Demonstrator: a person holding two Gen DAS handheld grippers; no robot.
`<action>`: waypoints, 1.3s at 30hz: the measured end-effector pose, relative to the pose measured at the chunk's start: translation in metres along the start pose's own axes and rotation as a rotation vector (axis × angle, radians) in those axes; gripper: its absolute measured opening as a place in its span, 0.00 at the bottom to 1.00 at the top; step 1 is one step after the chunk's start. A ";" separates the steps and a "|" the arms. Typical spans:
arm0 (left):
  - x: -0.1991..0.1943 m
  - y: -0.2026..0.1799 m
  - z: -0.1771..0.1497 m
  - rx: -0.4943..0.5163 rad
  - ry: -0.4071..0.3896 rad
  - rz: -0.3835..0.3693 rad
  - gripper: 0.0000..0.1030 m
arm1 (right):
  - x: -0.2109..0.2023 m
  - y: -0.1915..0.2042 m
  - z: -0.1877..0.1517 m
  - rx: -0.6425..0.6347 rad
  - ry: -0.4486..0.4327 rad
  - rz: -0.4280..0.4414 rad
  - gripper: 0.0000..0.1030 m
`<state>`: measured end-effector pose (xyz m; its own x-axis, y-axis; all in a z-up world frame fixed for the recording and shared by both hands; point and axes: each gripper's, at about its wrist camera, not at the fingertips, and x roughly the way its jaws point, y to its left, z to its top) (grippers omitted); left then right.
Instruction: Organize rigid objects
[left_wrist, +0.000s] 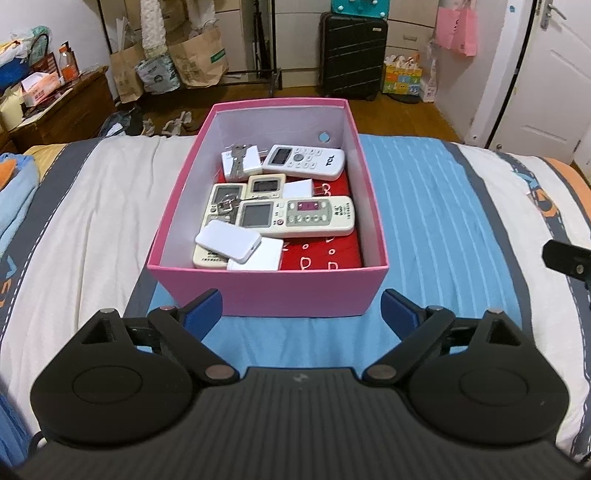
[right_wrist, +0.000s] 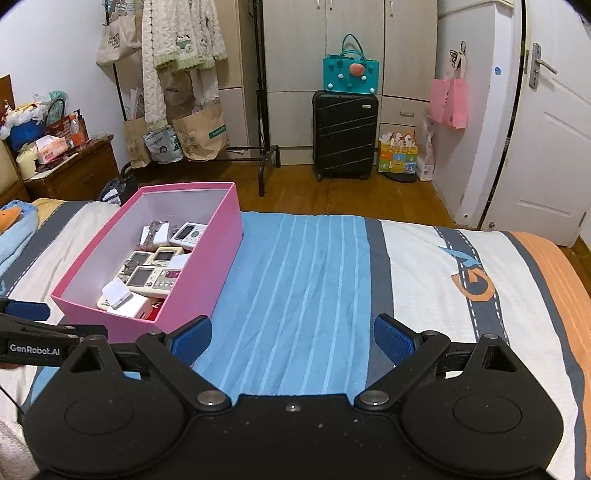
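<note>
A pink box (left_wrist: 295, 295) stands on the bed. Inside lie several white remote controls (left_wrist: 314, 218), white chargers (left_wrist: 236, 242), keys (left_wrist: 238, 158) and a red packet (left_wrist: 325, 254). My left gripper (left_wrist: 303, 310) hovers just in front of the box's near wall, jaws wide apart with nothing between them. The same pink box (right_wrist: 207, 266) appears left of centre in the right wrist view. There my right gripper (right_wrist: 293, 339) stands open over the blue striped cover (right_wrist: 306, 280), holding nothing. The left gripper's finger (right_wrist: 26, 310) pokes in at the left edge.
The bed's cover has white, grey and orange bands (right_wrist: 546, 280). A folded blue cloth (left_wrist: 14, 199) lies at the left. Beyond the bed are a black suitcase (right_wrist: 345, 136), paper bags (right_wrist: 199, 133), a wooden nightstand (left_wrist: 62, 107) and a white door (right_wrist: 546, 155).
</note>
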<state>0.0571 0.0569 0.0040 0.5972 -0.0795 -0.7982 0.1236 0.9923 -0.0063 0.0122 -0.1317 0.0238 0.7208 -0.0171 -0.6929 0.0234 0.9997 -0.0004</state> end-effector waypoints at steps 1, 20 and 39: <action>0.001 0.000 0.000 0.001 0.004 0.003 0.90 | 0.000 0.000 0.000 0.001 0.001 -0.006 0.94; 0.003 0.002 -0.005 0.001 -0.011 0.006 0.90 | -0.002 0.002 -0.006 -0.024 -0.062 -0.079 0.94; 0.007 0.002 -0.019 -0.013 -0.185 0.127 0.95 | 0.007 0.002 -0.015 -0.033 -0.074 -0.100 0.94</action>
<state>0.0463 0.0604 -0.0134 0.7424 0.0314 -0.6692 0.0284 0.9965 0.0782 0.0070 -0.1296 0.0082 0.7652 -0.1168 -0.6331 0.0760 0.9929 -0.0912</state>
